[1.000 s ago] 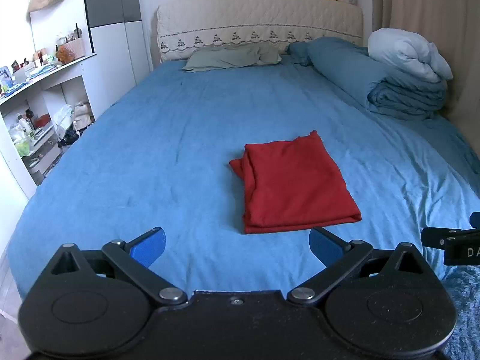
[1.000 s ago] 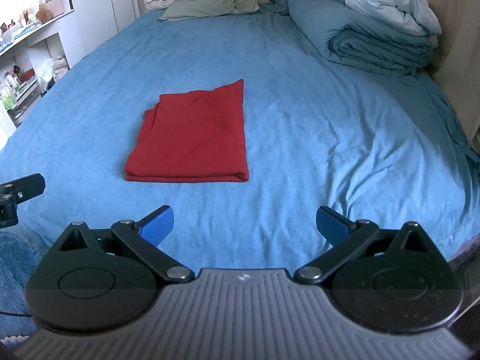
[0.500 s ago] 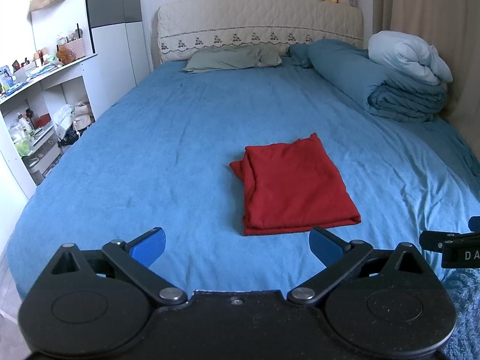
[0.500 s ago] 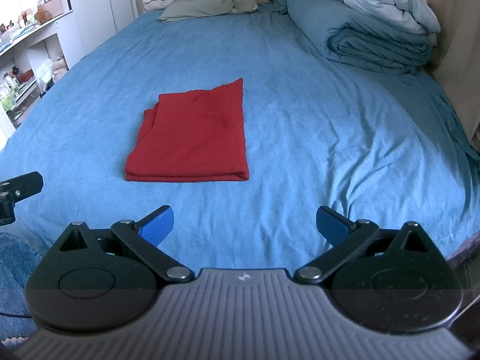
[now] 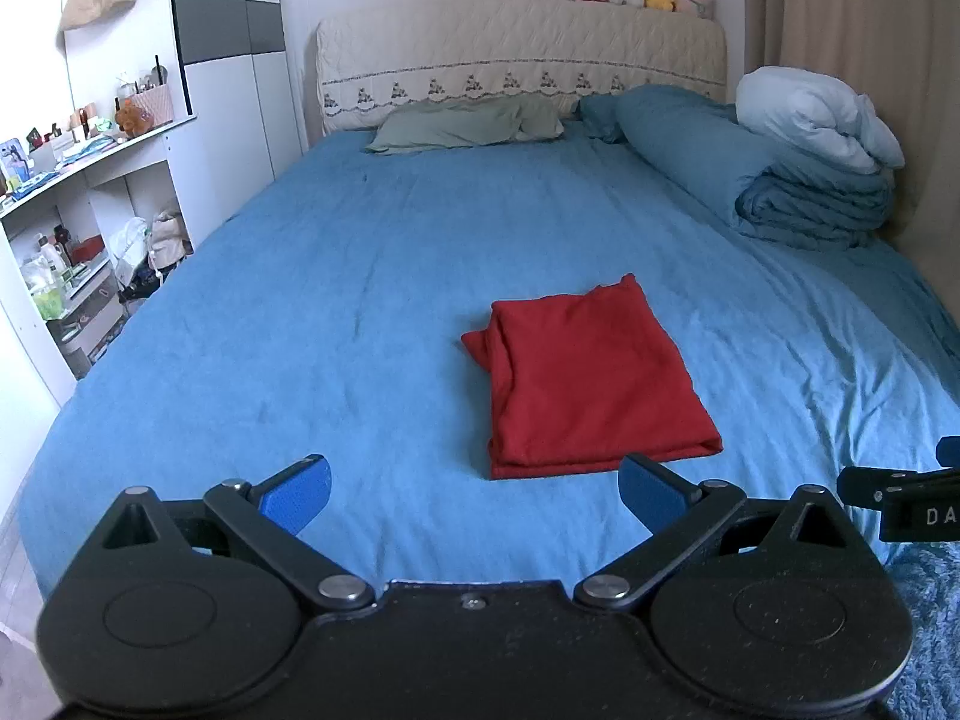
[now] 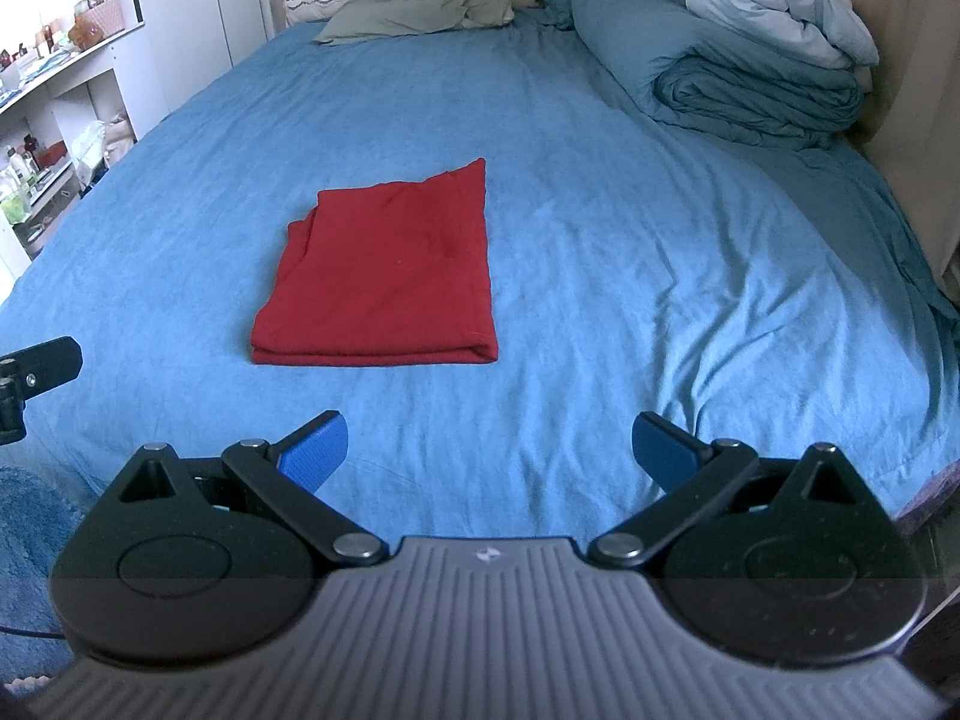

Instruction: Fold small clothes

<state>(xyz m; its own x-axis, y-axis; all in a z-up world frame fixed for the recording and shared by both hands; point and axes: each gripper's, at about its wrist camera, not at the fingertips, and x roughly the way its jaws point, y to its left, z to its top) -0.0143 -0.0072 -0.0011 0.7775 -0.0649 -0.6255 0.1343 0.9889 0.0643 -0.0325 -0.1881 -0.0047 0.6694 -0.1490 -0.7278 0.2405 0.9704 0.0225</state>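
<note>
A red garment [image 5: 591,378] lies folded into a flat rectangle on the blue bed sheet [image 5: 360,276], with a small flap sticking out at its far left corner. In the right wrist view the same red garment [image 6: 387,276] lies ahead and to the left. My left gripper [image 5: 474,495] hovers open just short of the garment's near edge, nothing between its blue pads. My right gripper [image 6: 489,450] is open too, back from the garment and to its right, holding nothing. Each gripper's tip shows at the edge of the other's view.
A rolled blue duvet [image 5: 780,192] with a pale blue one on top lies along the bed's right side. A green pillow [image 5: 468,126] rests at the headboard. White shelves [image 5: 78,228] with clutter stand left of the bed. A fluffy blue rug [image 5: 924,618] lies at the foot.
Both grippers have drawn back very slightly from the folded garment; it sits a touch farther away in the views. Both stay open, and the garment has not moved.
</note>
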